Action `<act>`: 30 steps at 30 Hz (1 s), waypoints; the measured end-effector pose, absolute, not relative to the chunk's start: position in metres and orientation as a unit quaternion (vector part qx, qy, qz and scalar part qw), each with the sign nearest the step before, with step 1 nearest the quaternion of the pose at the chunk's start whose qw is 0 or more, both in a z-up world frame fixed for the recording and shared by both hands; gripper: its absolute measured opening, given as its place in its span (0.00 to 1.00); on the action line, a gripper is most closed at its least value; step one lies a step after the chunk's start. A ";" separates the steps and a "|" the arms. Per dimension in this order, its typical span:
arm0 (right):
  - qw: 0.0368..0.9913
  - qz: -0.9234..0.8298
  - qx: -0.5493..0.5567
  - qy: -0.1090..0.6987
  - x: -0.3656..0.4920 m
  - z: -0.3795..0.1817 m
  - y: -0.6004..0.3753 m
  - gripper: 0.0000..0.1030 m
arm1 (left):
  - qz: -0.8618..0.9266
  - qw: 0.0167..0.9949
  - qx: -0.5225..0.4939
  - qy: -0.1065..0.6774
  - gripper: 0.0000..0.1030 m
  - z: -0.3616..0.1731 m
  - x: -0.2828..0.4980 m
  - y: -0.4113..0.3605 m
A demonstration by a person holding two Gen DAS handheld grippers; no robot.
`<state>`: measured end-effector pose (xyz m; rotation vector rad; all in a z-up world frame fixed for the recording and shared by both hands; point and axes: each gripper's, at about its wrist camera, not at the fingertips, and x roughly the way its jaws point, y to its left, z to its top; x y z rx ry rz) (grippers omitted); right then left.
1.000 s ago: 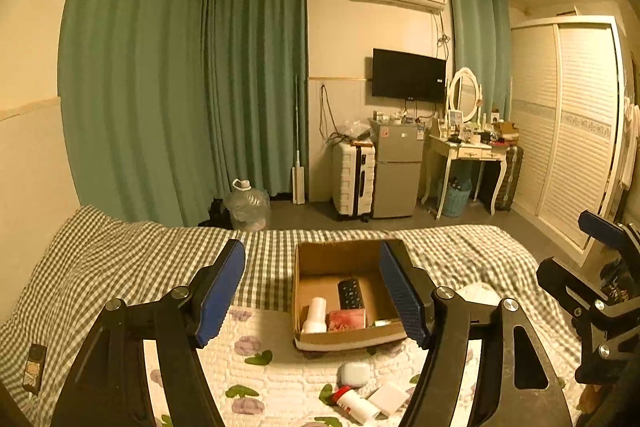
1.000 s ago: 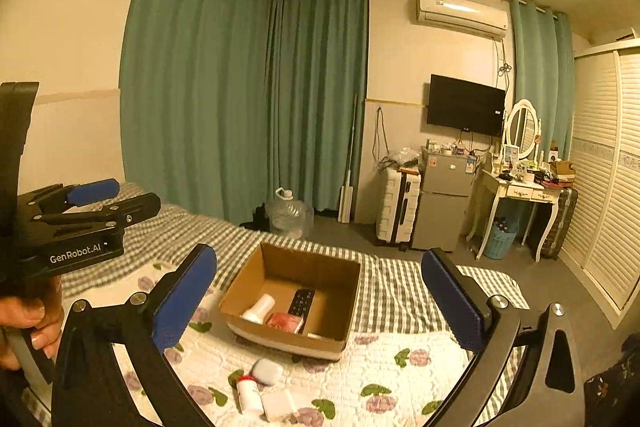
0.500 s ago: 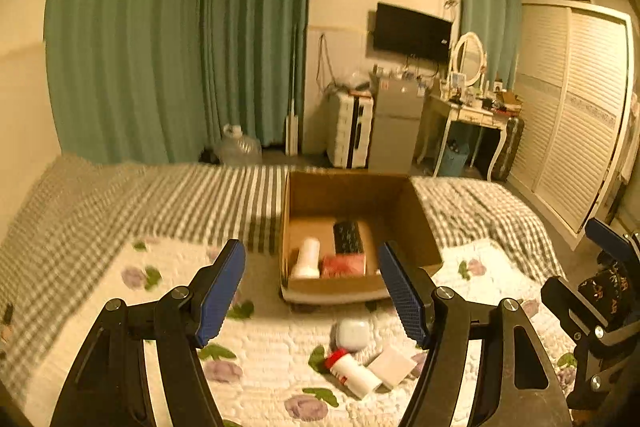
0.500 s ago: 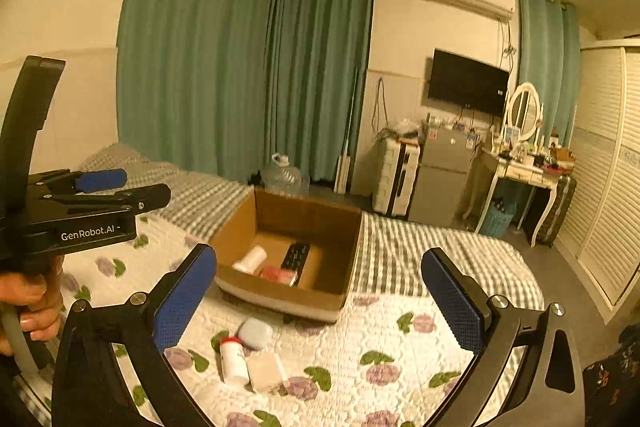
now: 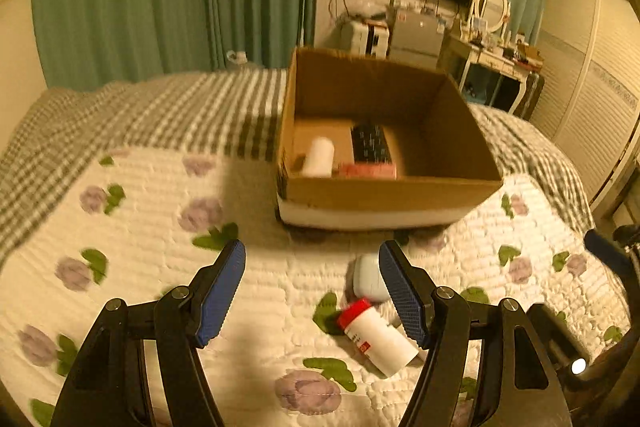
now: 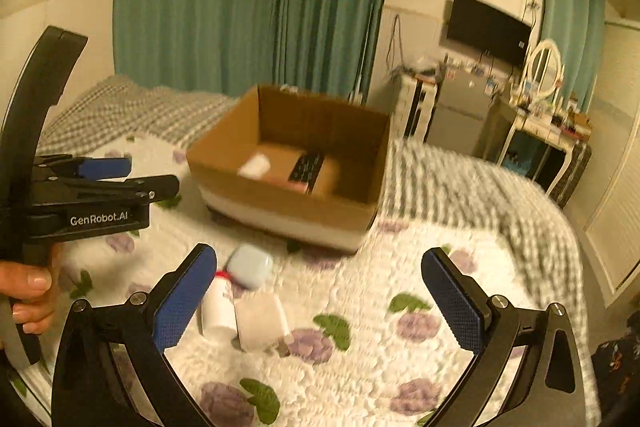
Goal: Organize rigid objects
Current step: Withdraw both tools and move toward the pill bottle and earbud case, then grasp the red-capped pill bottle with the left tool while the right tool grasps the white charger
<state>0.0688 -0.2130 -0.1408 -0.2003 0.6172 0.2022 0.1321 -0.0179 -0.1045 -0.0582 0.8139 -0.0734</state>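
Two black handheld grippers, left gripper and right gripper, have blue textured pads and silver screws. White "GenRobot.AI" lettering marks the left one's side.

The box is matt brown cardboard with a white band along its base. The bed's quilt is stitched, puckered cloth printed with flowers; the far blanket is checked woven fabric. The bottle looks like smooth white plastic with a red cap. The left tool has matt black arms and textured blue pads.
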 end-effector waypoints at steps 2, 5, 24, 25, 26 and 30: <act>0.937 0.098 -0.103 0.318 0.074 -0.157 -0.213 1.00 | -0.036 0.911 -0.031 0.409 0.70 -0.115 0.137 -0.019; 0.926 0.098 -0.114 0.346 0.081 -0.181 -0.213 1.00 | -0.041 0.899 -0.044 0.434 0.70 -0.132 0.142 -0.020; 0.871 0.156 -0.165 0.436 0.116 -0.269 -0.187 0.72 | -0.057 0.835 -0.098 0.539 0.70 -0.199 0.160 -0.030; 0.872 0.155 -0.165 0.434 0.116 -0.268 -0.188 0.65 | -0.058 0.832 -0.101 0.543 0.70 -0.201 0.160 -0.031; 0.874 0.149 -0.166 0.433 0.116 -0.268 -0.188 0.50 | -0.057 0.831 -0.102 0.544 0.70 -0.201 0.161 -0.032; 0.881 0.116 -0.145 0.435 0.121 -0.265 -0.205 0.49 | -0.049 0.824 -0.114 0.553 0.70 -0.203 0.163 -0.033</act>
